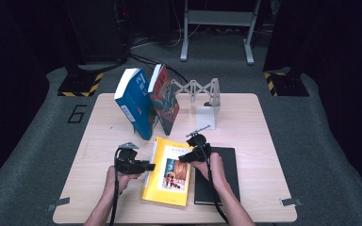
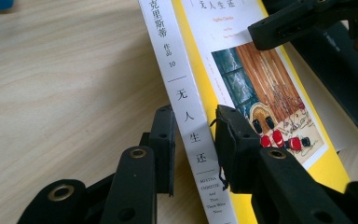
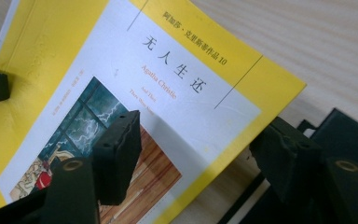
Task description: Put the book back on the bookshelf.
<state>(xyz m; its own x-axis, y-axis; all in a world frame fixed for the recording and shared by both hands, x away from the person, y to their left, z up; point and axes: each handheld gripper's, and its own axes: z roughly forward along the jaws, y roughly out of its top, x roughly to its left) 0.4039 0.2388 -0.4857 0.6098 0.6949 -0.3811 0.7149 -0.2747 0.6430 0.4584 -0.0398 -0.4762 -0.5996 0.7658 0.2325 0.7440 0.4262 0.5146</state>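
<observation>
Yellow paperback [image 1: 167, 172] lies at the near middle of the pale wooden counter [image 1: 99, 141], its right edge propped on a black notebook [image 1: 224, 176]. My left hand-held gripper [image 2: 193, 149] is clamped on the book's white spine at its left edge. My right hand-held gripper [image 3: 200, 154] has its jaws apart over the book's right edge, pressing on nothing. Farther off, a blue book [image 1: 134, 103] and a red book [image 1: 165, 99] lean by a white stand [image 1: 206, 101].

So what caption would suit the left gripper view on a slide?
Left gripper closed on the white spine of the yellow book, lifting that edge off the wooden table.
</observation>
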